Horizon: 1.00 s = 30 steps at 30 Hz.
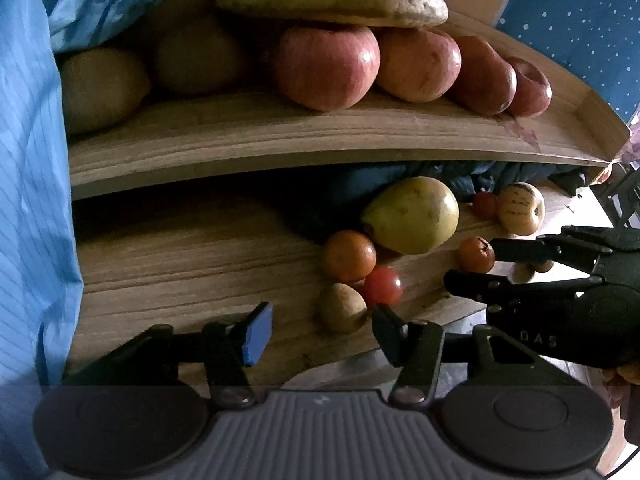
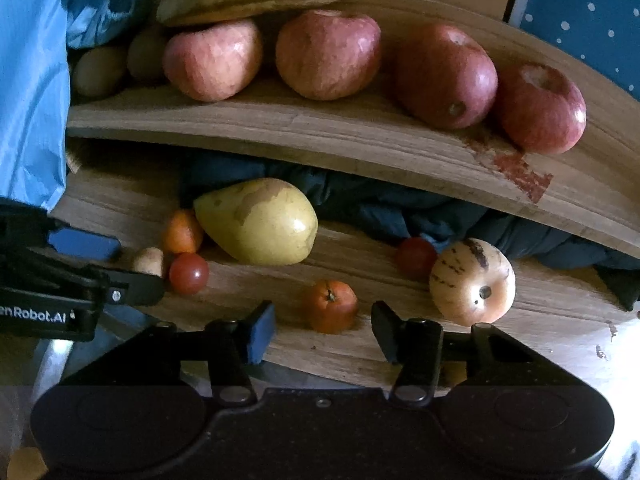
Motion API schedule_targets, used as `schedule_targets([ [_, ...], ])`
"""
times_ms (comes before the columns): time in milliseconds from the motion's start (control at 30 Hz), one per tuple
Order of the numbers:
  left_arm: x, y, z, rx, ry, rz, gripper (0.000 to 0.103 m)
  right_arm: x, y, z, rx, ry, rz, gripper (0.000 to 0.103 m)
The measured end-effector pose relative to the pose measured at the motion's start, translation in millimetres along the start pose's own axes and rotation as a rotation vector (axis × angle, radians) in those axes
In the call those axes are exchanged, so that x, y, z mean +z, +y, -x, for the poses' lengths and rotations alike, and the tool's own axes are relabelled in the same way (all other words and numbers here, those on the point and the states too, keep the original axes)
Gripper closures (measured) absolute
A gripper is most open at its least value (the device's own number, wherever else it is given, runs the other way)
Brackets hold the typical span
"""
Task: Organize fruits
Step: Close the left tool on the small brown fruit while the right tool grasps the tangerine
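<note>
Orange tangerine (image 2: 331,306) lies on the lower shelf (image 2: 360,280) between the right hand-held gripper's (image 2: 323,330) spread fingers, untouched. Left hand-held gripper (image 1: 322,332) is spread, empty, beside a kiwi (image 1: 341,312). Four apples (image 2: 328,54) above; two tangerines, two tomatoes (image 2: 189,273) below.

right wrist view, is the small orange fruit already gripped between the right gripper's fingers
No, the small orange fruit sits on the lower shelf beyond the right gripper, whose pads stand apart and touch nothing.

Both the left gripper (image 1: 322,334) and right gripper (image 2: 323,330) angled downward, jaws apparently parted and empty.
</note>
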<state>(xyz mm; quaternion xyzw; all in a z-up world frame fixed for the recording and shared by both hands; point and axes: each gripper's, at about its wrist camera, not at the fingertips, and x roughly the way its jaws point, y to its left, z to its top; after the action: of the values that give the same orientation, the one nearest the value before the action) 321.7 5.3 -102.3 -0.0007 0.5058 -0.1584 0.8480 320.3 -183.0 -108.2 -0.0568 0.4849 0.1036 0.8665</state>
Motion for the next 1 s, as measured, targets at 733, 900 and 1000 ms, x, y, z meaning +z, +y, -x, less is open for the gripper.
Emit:
schedule_targets([
  [733, 0, -2, 0, -0.038, -0.009, -0.012, 0.073, -1, -1, -1, 0.040, -0.013, -0.016, 0.072],
  [900, -1, -2, 1, -0.040, -0.010, -0.013, 0.073, -4, 3, 1, 0.057, -0.010, -0.015, 0.072],
  [1000, -3, -3, 3, -0.042, -0.007, -0.015, 0.073, -6, 8, 5, 0.074, -0.010, -0.014, 0.072],
])
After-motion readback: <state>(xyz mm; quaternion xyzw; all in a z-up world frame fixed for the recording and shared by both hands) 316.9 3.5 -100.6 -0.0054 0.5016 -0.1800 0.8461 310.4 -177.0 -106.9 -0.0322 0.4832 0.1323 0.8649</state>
